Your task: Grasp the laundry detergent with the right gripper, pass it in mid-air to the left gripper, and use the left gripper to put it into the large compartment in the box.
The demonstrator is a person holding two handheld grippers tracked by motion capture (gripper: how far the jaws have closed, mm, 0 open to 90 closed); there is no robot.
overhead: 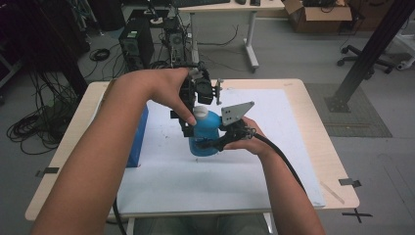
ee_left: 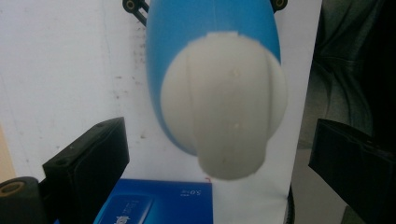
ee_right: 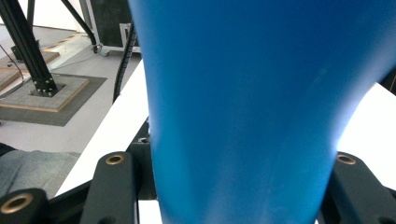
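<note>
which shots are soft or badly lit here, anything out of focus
Left gripper view: the white cap is too close and soft-edged, and the tongs' black jaws blur at the sides. Right gripper view: the blue bottle is a smooth near blur, while the white sheet behind it is blown out. High view: dim overall, dark floor at left, mild softness.

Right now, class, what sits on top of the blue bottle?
A white cap tops the blue bottle. The left gripper hangs over it, jaws open either side. The cap covers the bottle's mouth, so its inside cannot be seen.

Both grippers are black; the right gripper (overhead: 215, 143) carries a grey three-cornered plate (screw-dotted) and a thick black cable.
</note>
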